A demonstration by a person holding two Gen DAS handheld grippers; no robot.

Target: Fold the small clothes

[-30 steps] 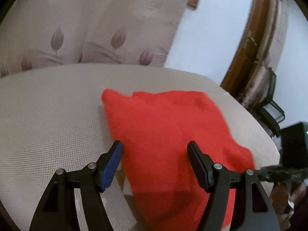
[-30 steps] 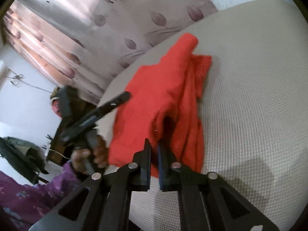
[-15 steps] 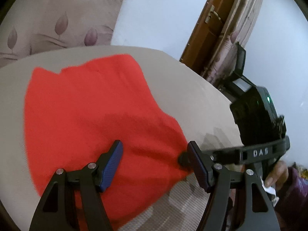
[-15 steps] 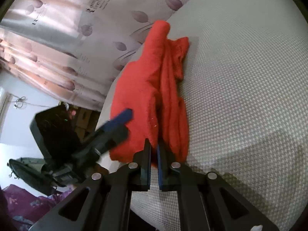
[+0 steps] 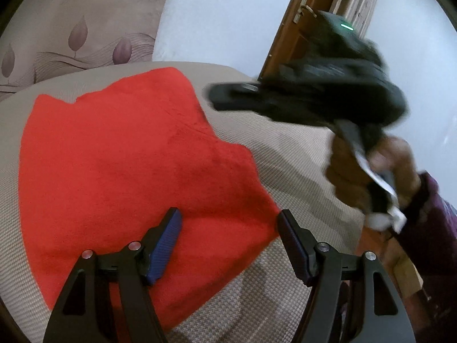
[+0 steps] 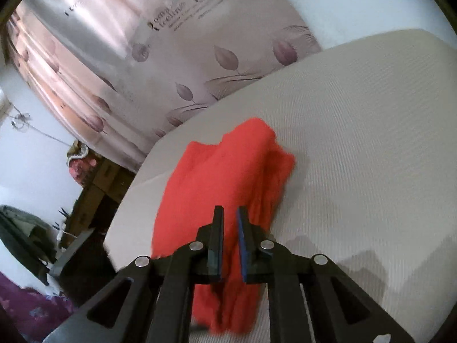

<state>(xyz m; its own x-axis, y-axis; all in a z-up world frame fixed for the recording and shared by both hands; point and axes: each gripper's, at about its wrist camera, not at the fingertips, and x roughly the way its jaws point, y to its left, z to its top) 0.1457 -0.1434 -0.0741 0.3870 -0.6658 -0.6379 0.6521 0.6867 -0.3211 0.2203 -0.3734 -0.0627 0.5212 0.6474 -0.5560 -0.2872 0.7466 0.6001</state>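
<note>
A red fleece garment [image 5: 128, 157] lies spread on the beige woven tabletop [image 5: 285, 154]. My left gripper [image 5: 228, 223] is open, its fingers over the garment's near right edge, holding nothing. My right gripper [image 5: 217, 97] shows blurred in the left wrist view, lifted above the table to the right of the garment, its fingers together. In the right wrist view the right gripper [image 6: 228, 217] has its jaws slightly parted with a narrow gap, raised above the garment [image 6: 228, 171], with no cloth between them.
A floral curtain [image 6: 142, 57] hangs behind the table. A wooden door [image 5: 300, 23] and white wall stand at the right. Cardboard boxes and clutter [image 6: 94, 177] sit beyond the table's left edge. The person's hand [image 5: 371, 165] holds the right gripper.
My right gripper has let go of the garment's edge and lifted up and away from it. The garment now lies flatter. My left gripper stays open over its near edge.
</note>
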